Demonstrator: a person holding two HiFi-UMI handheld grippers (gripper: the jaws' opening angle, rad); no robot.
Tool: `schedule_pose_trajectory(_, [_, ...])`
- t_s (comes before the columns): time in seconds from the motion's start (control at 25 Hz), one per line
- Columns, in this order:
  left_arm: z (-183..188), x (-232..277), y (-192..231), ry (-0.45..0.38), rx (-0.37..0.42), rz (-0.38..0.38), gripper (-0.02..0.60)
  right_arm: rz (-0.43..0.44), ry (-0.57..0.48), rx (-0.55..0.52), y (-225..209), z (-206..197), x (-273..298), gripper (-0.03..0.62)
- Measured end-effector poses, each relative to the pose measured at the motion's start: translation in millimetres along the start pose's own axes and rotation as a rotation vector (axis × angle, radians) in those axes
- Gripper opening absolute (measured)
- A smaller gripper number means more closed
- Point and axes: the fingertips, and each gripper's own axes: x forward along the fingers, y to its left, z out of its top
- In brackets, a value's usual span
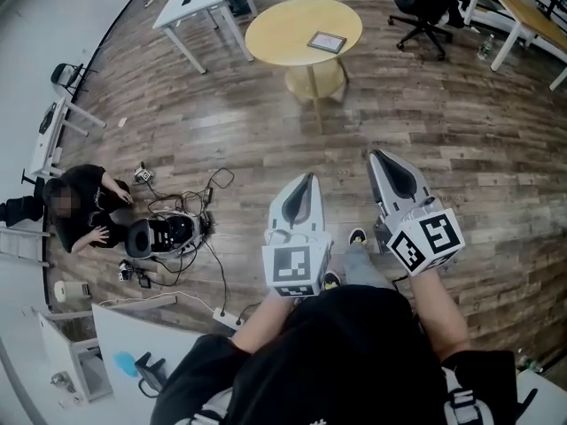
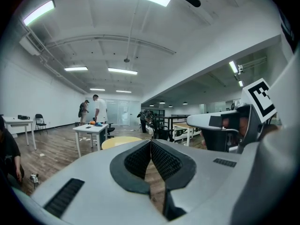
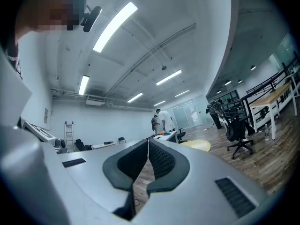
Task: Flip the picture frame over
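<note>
Out in front of me, over the wooden floor (image 1: 461,131), my left gripper (image 1: 307,177) and right gripper (image 1: 376,154) sit side by side, each with its jaws closed tip to tip on nothing. Well beyond them stands the round yellow table (image 1: 275,27), and the picture frame (image 1: 327,42) lies flat on its top, toward the right side and inside the rim. I judge the frame light and stiff, possibly glazed and so fragile, with a thin edge sitting low on a smooth top where it may slide. I would open the jaws and pinch the near border rather than the middle, with the second gripper steadying the opposite edge.
</note>
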Motion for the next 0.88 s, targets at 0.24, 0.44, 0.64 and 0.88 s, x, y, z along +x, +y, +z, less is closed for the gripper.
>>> schedule_pose_trajectory(0.24, [15,92,-18,-0.009,0.04,-0.01,0.021,-0.01,-0.035,0.019,-85,17,38,0.02])
schedule_pose_trajectory(0.44, [21,151,-28,0.016,0.058,0.008,0.021,-0.009,-0.045,0.057,-145,25,64,0.019])
schedule_pose_trajectory(0.64, [23,189,-28,0.04,0.082,0.032,0.021,-0.026,-0.038,0.094,-189,24,81,0.019])
schedule_pose_trajectory(0.88, [28,224,-28,0.042,0.094,0.03,0.021,-0.028,-0.048,0.104,-221,27,103,0.018])
